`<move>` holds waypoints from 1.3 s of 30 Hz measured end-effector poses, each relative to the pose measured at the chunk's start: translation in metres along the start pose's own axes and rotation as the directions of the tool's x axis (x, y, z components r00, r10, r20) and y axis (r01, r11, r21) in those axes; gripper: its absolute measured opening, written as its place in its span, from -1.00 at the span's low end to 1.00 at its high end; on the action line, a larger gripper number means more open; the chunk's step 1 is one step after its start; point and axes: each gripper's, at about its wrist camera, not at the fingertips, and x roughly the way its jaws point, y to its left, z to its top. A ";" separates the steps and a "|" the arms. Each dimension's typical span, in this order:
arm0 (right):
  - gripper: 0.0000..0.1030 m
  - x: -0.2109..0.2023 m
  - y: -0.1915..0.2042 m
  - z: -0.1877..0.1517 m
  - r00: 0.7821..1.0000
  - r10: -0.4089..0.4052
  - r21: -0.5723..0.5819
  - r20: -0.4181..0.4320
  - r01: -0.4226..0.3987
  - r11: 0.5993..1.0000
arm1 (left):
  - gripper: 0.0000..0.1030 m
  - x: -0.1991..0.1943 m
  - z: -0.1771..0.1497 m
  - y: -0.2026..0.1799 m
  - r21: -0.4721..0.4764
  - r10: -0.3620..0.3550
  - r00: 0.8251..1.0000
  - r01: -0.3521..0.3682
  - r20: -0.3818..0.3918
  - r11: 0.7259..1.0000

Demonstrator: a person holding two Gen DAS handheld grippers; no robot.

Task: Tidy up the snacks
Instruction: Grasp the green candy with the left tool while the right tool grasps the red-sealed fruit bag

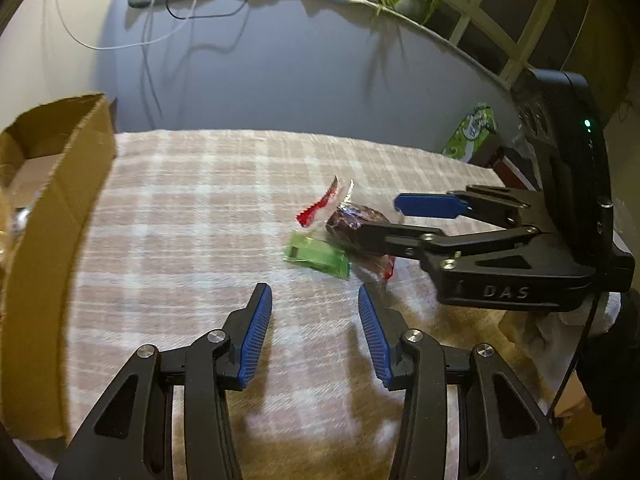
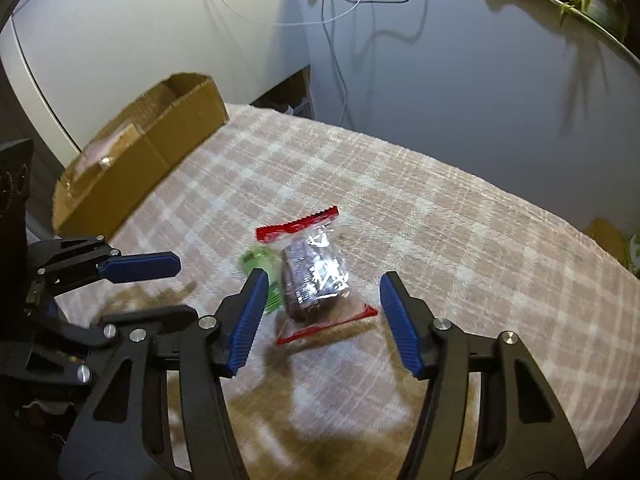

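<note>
Right wrist view: both tools spread; right tool (image 2: 322, 320) flanks crinkly clear red-edged packet (image 2: 316, 272) on woven plaid cloth (image 2: 440, 200).

We see dim, cool indoor light, plant shadows streaking the wall (image 1: 280, 80), glare on the clear wrapper (image 2: 324, 268), motion blur and dark fisheye corners.

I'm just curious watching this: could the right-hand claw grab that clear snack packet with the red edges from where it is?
Probably yes. The right gripper is open, and the red-edged packet lies on the checked cloth between its fingers; only the green packet crowds one side.
</note>
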 end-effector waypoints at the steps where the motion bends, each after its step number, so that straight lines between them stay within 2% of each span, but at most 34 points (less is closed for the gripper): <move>1: 0.19 0.003 0.000 0.001 1.000 -0.002 -0.007 -0.007 0.002 1.000 | -0.24 0.003 0.001 0.000 -0.002 -0.004 1.000 0.004 -0.007 1.000; 6: 0.15 0.014 -0.006 0.004 1.000 0.017 -0.016 -0.026 -0.017 1.000 | -0.27 0.021 0.006 0.001 -0.008 -0.007 0.999 0.007 -0.036 1.000; 8: -0.03 0.019 -0.008 0.006 0.999 0.016 -0.014 -0.035 -0.016 1.000 | -0.27 0.025 0.008 -0.001 0.000 0.001 0.999 -0.001 -0.035 1.000; 9: -0.06 0.020 -0.011 0.006 0.999 0.012 -0.007 -0.037 -0.013 1.000 | -0.28 0.027 0.010 -0.002 0.006 0.007 0.999 -0.006 -0.033 1.000; 15: -0.10 0.016 -0.032 0.006 1.000 0.006 0.037 -0.020 -0.005 0.999 | -0.28 0.038 0.023 -0.009 0.013 0.014 1.000 -0.013 -0.028 1.000; 21: -0.11 0.006 -0.057 -0.001 1.000 -0.017 0.073 -0.007 0.018 0.997 | -0.28 0.048 0.030 -0.026 0.071 0.033 0.999 -0.032 -0.023 0.997; 26: -0.11 0.000 -0.066 -0.006 1.000 -0.027 0.083 0.001 0.027 0.996 | -0.28 0.059 0.033 -0.043 0.149 0.098 0.995 -0.095 -0.012 0.984; 35: -0.11 -0.004 -0.069 -0.010 1.000 -0.012 0.089 0.019 0.010 0.996 | -0.23 0.057 0.037 -0.032 0.095 0.115 0.993 -0.113 -0.020 0.989; 39: -0.11 -0.007 -0.071 -0.012 1.000 0.000 0.089 0.029 -0.003 0.996 | -0.12 0.058 0.041 -0.027 0.044 0.087 0.995 -0.085 -0.040 0.995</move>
